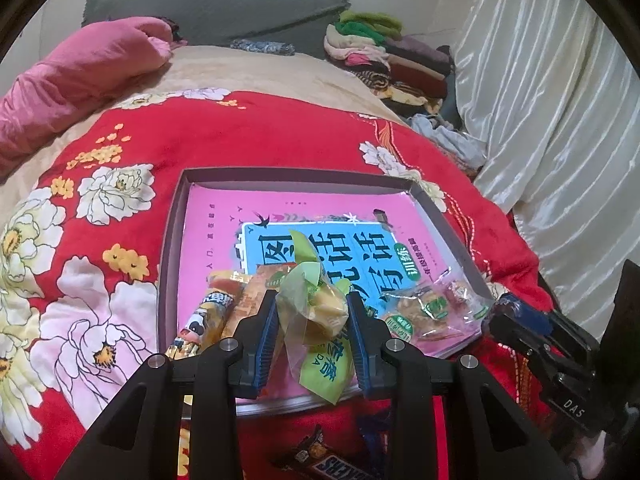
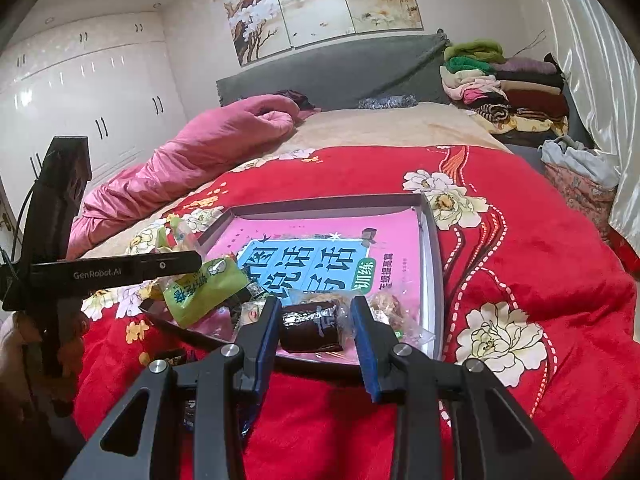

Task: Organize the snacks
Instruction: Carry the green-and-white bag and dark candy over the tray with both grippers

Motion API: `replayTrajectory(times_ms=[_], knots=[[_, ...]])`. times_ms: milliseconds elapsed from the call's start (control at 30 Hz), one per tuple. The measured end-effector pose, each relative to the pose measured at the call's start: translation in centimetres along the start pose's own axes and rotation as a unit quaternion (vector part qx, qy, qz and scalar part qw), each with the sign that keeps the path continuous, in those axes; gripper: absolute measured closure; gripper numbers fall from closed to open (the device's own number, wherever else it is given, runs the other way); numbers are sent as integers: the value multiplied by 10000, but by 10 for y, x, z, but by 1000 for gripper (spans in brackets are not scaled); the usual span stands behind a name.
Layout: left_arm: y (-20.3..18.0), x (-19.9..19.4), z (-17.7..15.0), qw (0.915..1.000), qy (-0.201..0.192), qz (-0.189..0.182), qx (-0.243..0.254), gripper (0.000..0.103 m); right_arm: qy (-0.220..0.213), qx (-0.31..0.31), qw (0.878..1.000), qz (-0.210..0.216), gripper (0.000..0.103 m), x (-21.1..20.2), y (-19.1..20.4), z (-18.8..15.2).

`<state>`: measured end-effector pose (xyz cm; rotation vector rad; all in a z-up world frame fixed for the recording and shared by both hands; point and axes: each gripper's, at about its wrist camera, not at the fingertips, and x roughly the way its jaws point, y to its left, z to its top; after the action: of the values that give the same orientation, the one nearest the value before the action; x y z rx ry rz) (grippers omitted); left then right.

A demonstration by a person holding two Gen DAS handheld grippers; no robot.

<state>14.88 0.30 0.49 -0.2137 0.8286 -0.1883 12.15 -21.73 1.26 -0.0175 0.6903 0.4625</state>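
On a bed covered by a red floral blanket [image 2: 520, 248] lies a shallow grey tray [image 2: 434, 264] lined with a pink book [image 2: 340, 232] that carries a blue title panel.

The left gripper [image 1: 312, 312] has its jaws clamped on a green-wrapped snack [image 1: 320, 308], a yellowish piece in crinkled clear and green film, and holds it above the near edge of the tray. In the right wrist view the same packet [image 2: 200, 292] hangs at the tray's left near corner, under the left gripper's black body.

The right gripper [image 2: 316, 320] has its jaws closed on a dark brown wrapped snack [image 2: 310, 328], whose clear film ends stick out on either side; the snack sits low over the near part of the book inside the tray.

Already in the tray are a clear bag of small orange-and-green packets [image 1: 432, 308] near the right wall and a yellow stick-shaped packet [image 1: 208, 316] near the left wall. A Snickers bar [image 1: 340, 464] lies on the blanket just outside the tray's near edge. A pink quilt [image 2: 180, 168] is bunched at the far left of the bed, and folded clothes [image 2: 508, 88] are stacked at the far right.
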Motion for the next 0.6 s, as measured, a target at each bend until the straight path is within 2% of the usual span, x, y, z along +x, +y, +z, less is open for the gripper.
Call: replayTrajectory(times_ms=[600], knots=[[2,13,-5,9999,158,14,48,69,178,-85,9998,-60,67,21,0,3]])
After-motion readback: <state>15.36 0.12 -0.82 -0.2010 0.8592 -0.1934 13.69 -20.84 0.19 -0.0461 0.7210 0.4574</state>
